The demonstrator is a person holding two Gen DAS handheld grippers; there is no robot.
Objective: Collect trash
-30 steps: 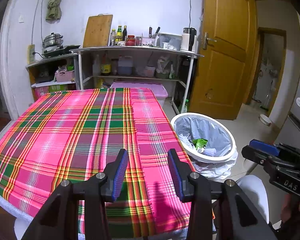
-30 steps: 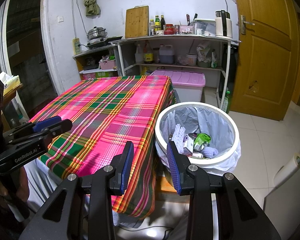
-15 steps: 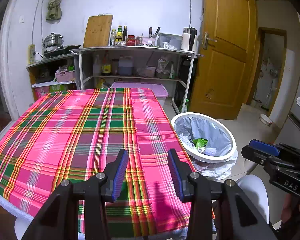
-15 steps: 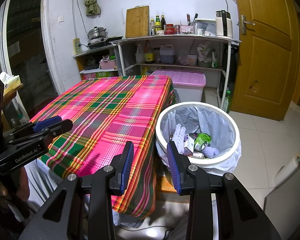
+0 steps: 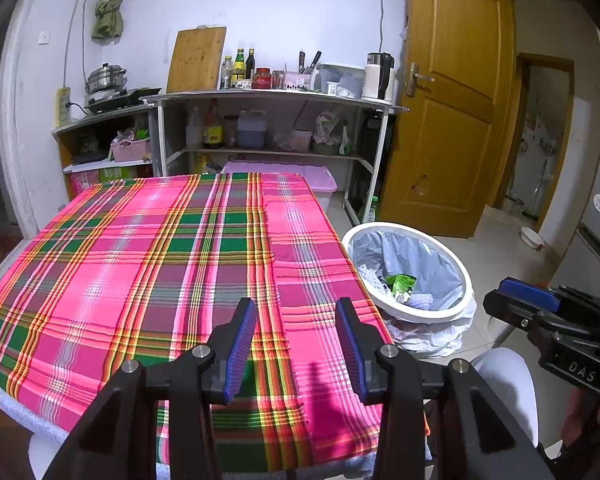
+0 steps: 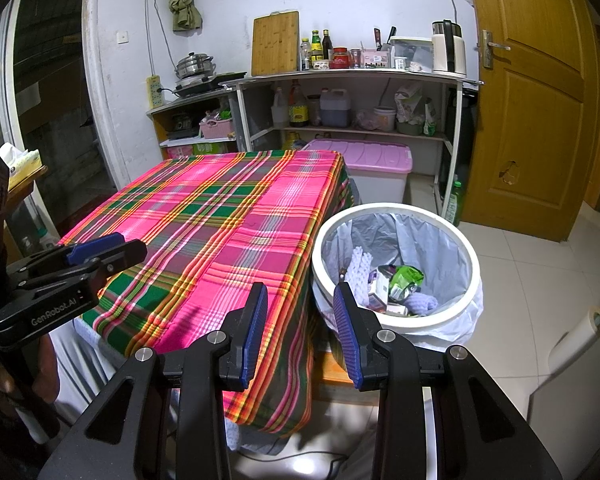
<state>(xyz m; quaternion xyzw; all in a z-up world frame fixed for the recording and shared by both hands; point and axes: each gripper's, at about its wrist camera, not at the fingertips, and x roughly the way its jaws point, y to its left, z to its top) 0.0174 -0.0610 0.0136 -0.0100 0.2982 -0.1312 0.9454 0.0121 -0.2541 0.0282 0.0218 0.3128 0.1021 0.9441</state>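
A white-rimmed trash bin (image 5: 414,312) with a grey liner stands on the floor at the table's right side; it also shows in the right wrist view (image 6: 470,304). Trash lies inside it: a green wrapper (image 6: 408,278), white foam netting (image 6: 358,268) and small boxes. The table carries a pink plaid cloth (image 5: 160,264) with nothing on it. My left gripper (image 5: 296,312) is open and empty above the cloth's near edge. My right gripper (image 6: 300,300) is open and empty, held at the table's near right corner beside the bin.
Metal shelves (image 5: 268,96) with bottles, a cutting board and a kettle stand against the back wall. A pink-lidded storage box (image 6: 360,156) sits behind the table. A wooden door (image 5: 448,120) is at the right. Tiled floor (image 6: 532,256) lies right of the bin.
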